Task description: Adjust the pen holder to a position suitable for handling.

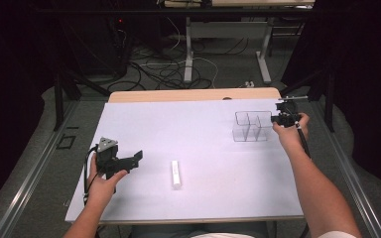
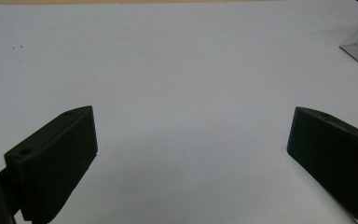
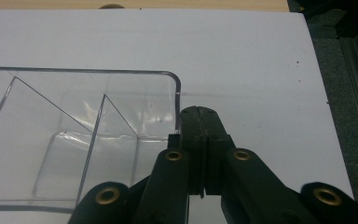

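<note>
Two grippers, right gripper (image 3: 199,140) pressed together, touching clear divided box (image 3: 74,126) corner, left gripper (image 2: 191,140) spread wide, empty

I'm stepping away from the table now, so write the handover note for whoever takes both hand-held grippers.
Left hand-held gripper: open, nothing between its jaws, low over the white sheet at the near left.
Right hand-held gripper: jaws shut beside the near right corner of the clear divided box; whether they pinch the wall is unclear.
White stick lies untouched on the sheet, near the middle front.
Done: nothing is in the box.
Left: probably put the stick in a compartment.
</note>
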Tool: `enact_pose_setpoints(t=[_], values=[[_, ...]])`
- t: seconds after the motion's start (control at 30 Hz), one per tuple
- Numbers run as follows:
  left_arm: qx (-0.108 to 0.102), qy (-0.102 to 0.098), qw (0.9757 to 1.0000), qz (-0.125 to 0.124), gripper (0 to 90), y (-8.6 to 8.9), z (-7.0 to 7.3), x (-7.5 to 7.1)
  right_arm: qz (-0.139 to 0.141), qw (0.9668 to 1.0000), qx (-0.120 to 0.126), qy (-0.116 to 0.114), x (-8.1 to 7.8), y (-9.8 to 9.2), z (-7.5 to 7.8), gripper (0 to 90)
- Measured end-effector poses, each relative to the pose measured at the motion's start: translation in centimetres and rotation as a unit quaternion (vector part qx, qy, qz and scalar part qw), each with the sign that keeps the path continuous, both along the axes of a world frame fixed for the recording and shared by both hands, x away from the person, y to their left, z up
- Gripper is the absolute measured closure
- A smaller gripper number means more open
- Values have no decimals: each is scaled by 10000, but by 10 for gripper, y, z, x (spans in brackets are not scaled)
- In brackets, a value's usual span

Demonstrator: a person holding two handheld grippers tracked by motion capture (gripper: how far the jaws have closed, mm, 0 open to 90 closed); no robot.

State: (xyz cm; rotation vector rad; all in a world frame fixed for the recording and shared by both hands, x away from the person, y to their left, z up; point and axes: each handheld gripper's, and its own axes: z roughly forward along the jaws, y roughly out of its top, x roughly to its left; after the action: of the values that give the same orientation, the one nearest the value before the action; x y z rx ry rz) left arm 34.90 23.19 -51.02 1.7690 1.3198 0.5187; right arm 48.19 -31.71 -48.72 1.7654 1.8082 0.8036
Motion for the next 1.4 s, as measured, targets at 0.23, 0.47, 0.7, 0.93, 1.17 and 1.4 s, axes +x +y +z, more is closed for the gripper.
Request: enact_pose_setpoints(t=[0.23, 0.47, 0.7, 0.93, 1.17, 1.4], values=[[-1, -4, 10000, -1, 16, 0, 0, 0, -118, 9999, -8, -5, 0, 2, 0, 900], [-6, -12, 10000, -3, 16, 0, -1, 1, -210, 9997, 73, 37, -1, 2, 0, 900], [0, -14, 10000, -17, 17, -1, -1, 2, -207, 9996, 191, 91, -3, 10, 0, 900], [9, -6, 10000, -36, 17, -2, 0, 2, -23, 9995, 290, 128, -5, 30, 0, 900], [5, -10, 10000, -24, 17, 0, 0, 1, 128, 9987, 477, 153, -7, 52, -1, 900], [15, 14, 10000, -45, 17, 0, 0, 1, 197, 9987, 451, 133, -8, 76, -2, 900]])
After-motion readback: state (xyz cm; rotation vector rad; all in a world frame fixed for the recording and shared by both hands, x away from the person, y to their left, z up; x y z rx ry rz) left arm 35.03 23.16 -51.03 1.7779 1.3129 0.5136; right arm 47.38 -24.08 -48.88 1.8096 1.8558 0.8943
